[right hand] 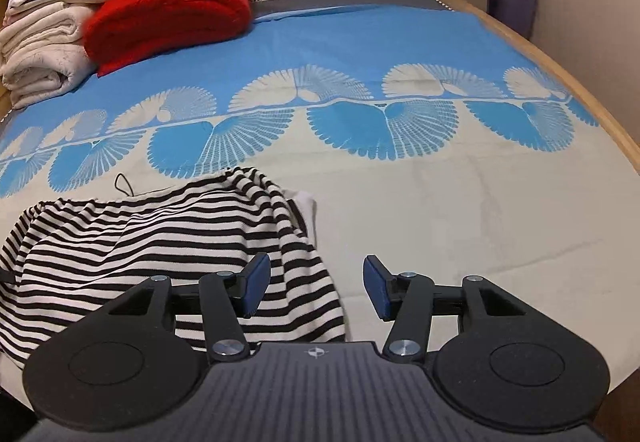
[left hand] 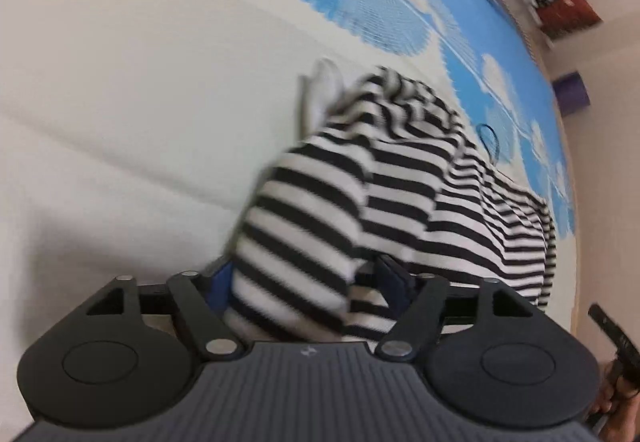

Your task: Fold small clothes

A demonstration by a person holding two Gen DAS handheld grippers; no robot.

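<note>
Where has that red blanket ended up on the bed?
In the right wrist view the folded red blanket lies at the far left of the blue bedspread, against a stack of white bedding.

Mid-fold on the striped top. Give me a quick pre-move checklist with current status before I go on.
1. Right gripper empty, jaws apart: ok.
2. Right gripper clear of the striped top: not ok, its left finger overlaps the cloth edge.
3. Left gripper free of the cloth: cannot tell, fabric is bunched between its fingers and hides the pads.
4. Top lying flat: not ok, it is rumpled and heaped.
5. Bedspread beside the top free for laying out: ok.
6. Left wrist view sharp: not ok, blurred.
</note>
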